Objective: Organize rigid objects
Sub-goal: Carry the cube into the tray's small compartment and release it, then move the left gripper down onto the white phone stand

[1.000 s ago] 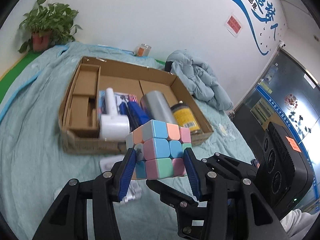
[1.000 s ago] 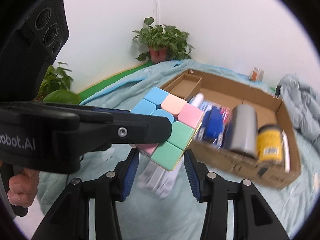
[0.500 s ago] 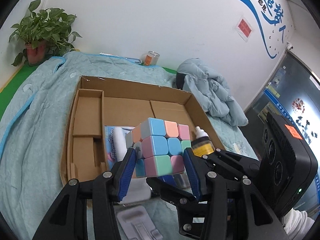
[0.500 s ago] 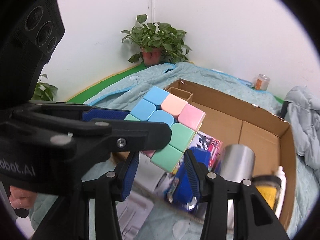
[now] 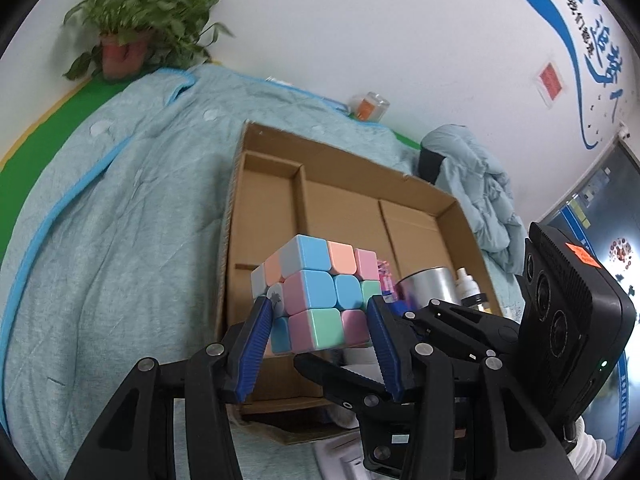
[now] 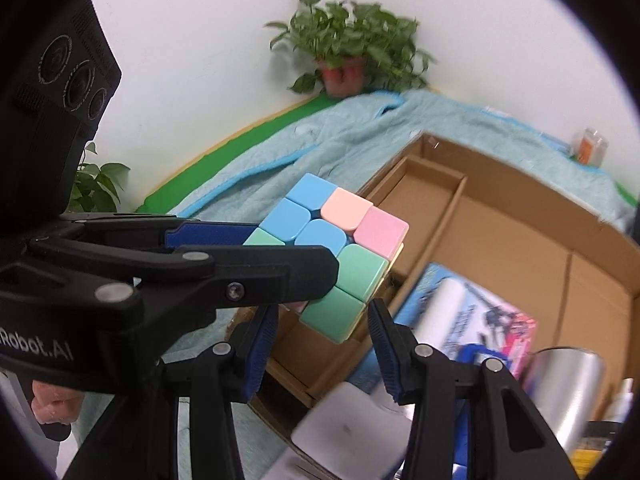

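Both grippers have carried the puzzle cube [image 5: 316,300] over the cardboard box [image 5: 340,216]. Left gripper [image 5: 318,344] and right gripper [image 6: 320,350] fingers pinch it together; uneven release might tumble it.

Both claws grip pastel cube [image 6: 340,256] above box [image 6: 520,216].

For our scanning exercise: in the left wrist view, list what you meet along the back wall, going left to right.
Potted plant → small orange-labelled jar → crumpled pale blue jacket → red notice on the wall.
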Action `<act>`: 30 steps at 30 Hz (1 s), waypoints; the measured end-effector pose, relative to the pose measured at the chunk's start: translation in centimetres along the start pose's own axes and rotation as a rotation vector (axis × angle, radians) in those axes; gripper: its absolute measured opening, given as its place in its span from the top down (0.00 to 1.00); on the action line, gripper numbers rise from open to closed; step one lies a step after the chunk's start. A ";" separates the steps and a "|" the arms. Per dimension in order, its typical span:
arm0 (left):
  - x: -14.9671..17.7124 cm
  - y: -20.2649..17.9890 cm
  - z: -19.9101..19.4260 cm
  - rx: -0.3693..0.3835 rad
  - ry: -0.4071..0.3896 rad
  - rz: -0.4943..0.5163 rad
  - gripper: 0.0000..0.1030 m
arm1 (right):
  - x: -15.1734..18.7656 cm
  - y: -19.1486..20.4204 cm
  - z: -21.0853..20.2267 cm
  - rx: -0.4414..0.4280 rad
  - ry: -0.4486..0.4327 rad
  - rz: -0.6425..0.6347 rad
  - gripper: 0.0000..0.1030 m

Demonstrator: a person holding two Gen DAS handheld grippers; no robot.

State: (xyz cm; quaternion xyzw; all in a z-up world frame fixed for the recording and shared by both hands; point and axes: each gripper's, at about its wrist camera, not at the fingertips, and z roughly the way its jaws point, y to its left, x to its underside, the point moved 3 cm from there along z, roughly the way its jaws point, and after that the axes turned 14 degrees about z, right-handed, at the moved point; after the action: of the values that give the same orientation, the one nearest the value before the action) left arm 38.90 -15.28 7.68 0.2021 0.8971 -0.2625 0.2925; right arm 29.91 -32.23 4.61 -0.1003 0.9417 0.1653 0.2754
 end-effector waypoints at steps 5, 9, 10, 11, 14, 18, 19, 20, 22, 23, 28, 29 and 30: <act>0.8 1.0 1.7 0.013 0.048 -0.020 0.58 | 0.1 -0.6 1.5 0.006 0.034 0.023 0.53; 1.0 -0.4 -0.1 -0.043 0.002 0.004 0.57 | 1.2 -0.4 -1.7 0.024 -0.039 0.023 0.39; 1.0 -0.8 -0.8 -0.054 -0.013 0.007 0.51 | 1.6 -0.5 -3.1 0.029 -0.069 0.030 0.38; 1.3 -1.5 -2.0 -0.077 -0.046 0.017 0.40 | 2.4 -0.5 -4.7 0.036 -0.100 0.044 0.37; 2.5 -4.1 -5.7 -0.186 -0.159 0.041 0.01 | 5.0 -1.7 -8.7 0.060 -0.171 0.116 0.36; 5.3 -8.1 -8.6 -0.190 -0.247 0.083 0.28 | 9.6 -3.2 -12.9 0.107 -0.259 0.181 0.65; 6.1 -9.5 -8.7 -0.181 -0.220 0.119 0.70 | 10.5 -3.4 -13.6 0.149 -0.279 0.179 0.77; 6.7 -10.5 -8.6 -0.192 -0.191 0.147 0.90 | 11.6 -3.5 -14.4 0.191 -0.286 0.184 0.84; 8.1 -12.7 -9.1 -0.248 -0.206 0.178 0.88 | 12.6 -3.7 -15.3 0.173 -0.282 0.198 0.83; 8.7 -13.5 -9.5 -0.253 -0.226 0.187 0.73 | 13.3 -3.7 -15.7 0.175 -0.273 0.201 0.72; 11.2 -16.6 -11.1 -0.255 -0.300 0.146 0.01 | 16.7 -4.1 -19.3 0.161 -0.352 0.264 0.14; 11.7 -16.9 -10.8 -0.240 -0.279 0.142 0.01 | 17.2 -4.1 -19.5 0.166 -0.352 0.263 0.14; 11.9 -17.0 -10.7 -0.232 -0.263 0.139 0.01 | 17.7 -4.1 -19.6 0.163 -0.347 0.264 0.14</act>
State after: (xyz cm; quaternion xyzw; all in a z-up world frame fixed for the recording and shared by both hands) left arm 16.72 -19.80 13.55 0.1924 0.8594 -0.1604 0.4459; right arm 6.85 -44.90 9.35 0.0764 0.8954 0.1383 0.4163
